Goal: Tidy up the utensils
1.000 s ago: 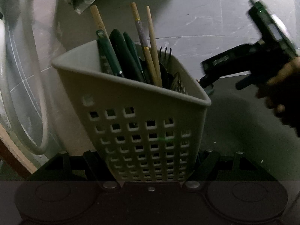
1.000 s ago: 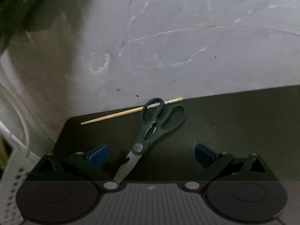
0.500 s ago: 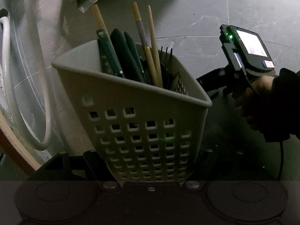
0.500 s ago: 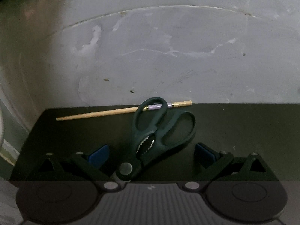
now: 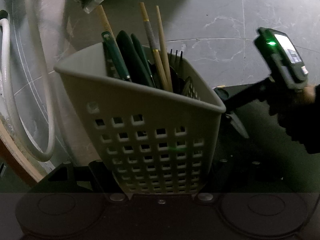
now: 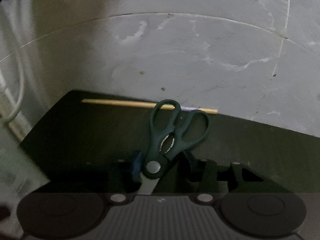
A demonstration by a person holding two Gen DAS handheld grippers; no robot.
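1. Left gripper [image 5: 160, 180] grasps the grey perforated utensil caddy [image 5: 152, 140] at its base; the fingers are mostly hidden behind the caddy wall, and the caddy leans back, away from the camera
2. The caddy holds wooden chopsticks [image 5: 160, 46], dark green handles [image 5: 130, 56] and a black fork [image 5: 177, 58], all standing with tips or handles above the rim
3. Right gripper [image 6: 162, 166] has just been closing; its jaws now sit narrow around the scissors [image 6: 170, 140] at the pivot, with the blue pad [image 6: 137, 164] touching the left side of the pivot. The right finger is dark and blurred, so I cannot tell whether both pads press
4. The scissors lie on the dark mat [image 6: 80, 132], green handles pointing far, blade pointing near under the gripper body
5. A single chopstick [image 6: 120, 103] lies crosswise along the far edge of the mat, passing under the far handle loop of the scissors
6. In the left wrist view, the right gripper's body [image 5: 280, 64] with lit screen is at right, a hand [image 5: 309, 94] behind it, and the scissor blade tip [image 5: 238, 124] shows just right of the caddy
7. White hose [image 5: 46, 100] loops at far left on the grey tiled floor [image 6: 200, 50]
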